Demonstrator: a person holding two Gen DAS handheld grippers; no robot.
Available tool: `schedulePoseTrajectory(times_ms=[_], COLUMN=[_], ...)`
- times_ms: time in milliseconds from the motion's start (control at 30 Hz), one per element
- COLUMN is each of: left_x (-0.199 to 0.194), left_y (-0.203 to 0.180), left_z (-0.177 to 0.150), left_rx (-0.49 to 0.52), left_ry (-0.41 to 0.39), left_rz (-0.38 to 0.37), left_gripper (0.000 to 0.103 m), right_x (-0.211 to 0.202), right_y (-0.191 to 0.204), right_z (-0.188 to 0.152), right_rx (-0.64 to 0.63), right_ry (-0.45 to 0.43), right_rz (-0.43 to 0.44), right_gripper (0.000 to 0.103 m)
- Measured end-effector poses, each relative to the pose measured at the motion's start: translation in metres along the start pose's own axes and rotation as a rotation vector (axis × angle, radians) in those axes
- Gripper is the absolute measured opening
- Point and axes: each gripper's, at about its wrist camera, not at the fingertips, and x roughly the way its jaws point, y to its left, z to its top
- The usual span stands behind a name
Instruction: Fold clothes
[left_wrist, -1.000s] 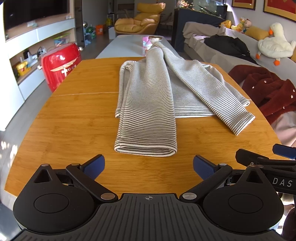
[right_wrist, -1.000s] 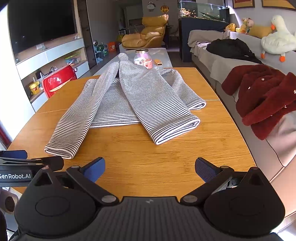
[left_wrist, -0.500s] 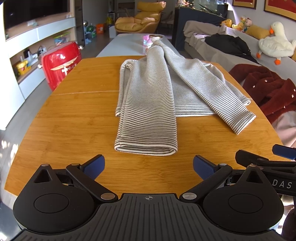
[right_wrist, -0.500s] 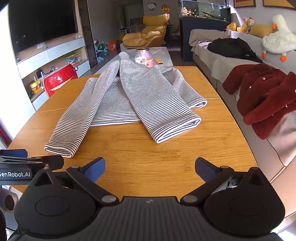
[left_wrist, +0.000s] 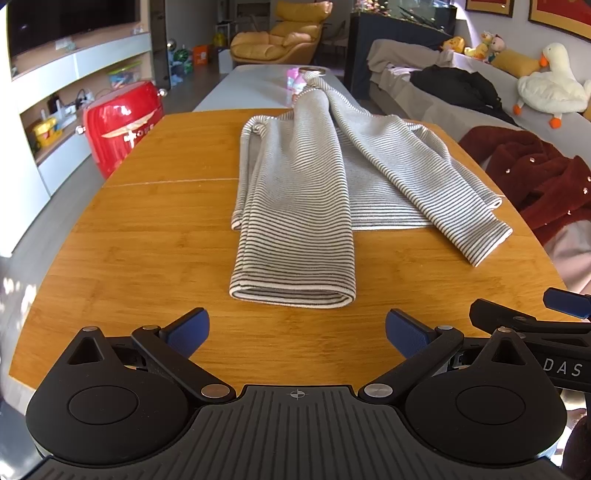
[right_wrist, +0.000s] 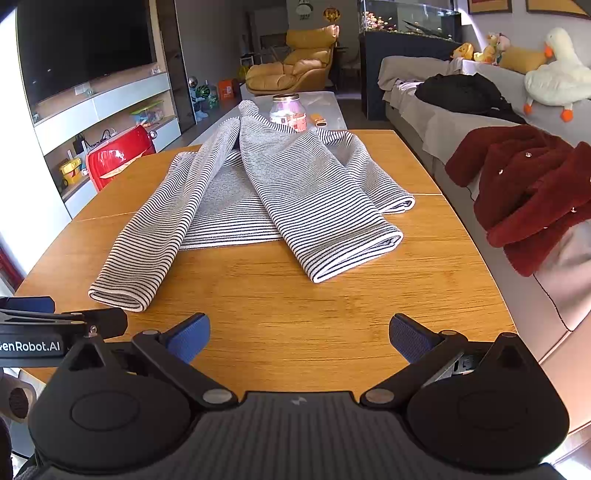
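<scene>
Nothing is shifting since earlier frames. Left gripper and right gripper are hovering wide apart over the table, striped garment lying at twelve o'clock.

Both wrist views face the same table lengthwise.

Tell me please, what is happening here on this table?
A person is folding clothes with a hand-held gripper in each hand. A striped garment lies on the wooden table, with two long parts stretched toward the near edge. The left hand-held gripper and the right hand-held gripper are both open, near the table's front edge, and hold nothing. Neither touches the cloth.
</scene>
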Motion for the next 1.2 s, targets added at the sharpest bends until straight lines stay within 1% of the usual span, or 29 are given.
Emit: schedulePoseTrajectory(times_ms=[1200], left_x=[0.0013], left_y=[0.0015], left_z=[-0.0010], left_rx=[-0.003], left_ry=[0.009], left_rz=[-0.002], left_gripper=[0.103], right_x=[0.0036], right_y=[0.0011], right_z=[-0.0009], right_rx=[-0.009], right_ry=[0.011], right_rz=[-0.006], right_gripper=[0.103])
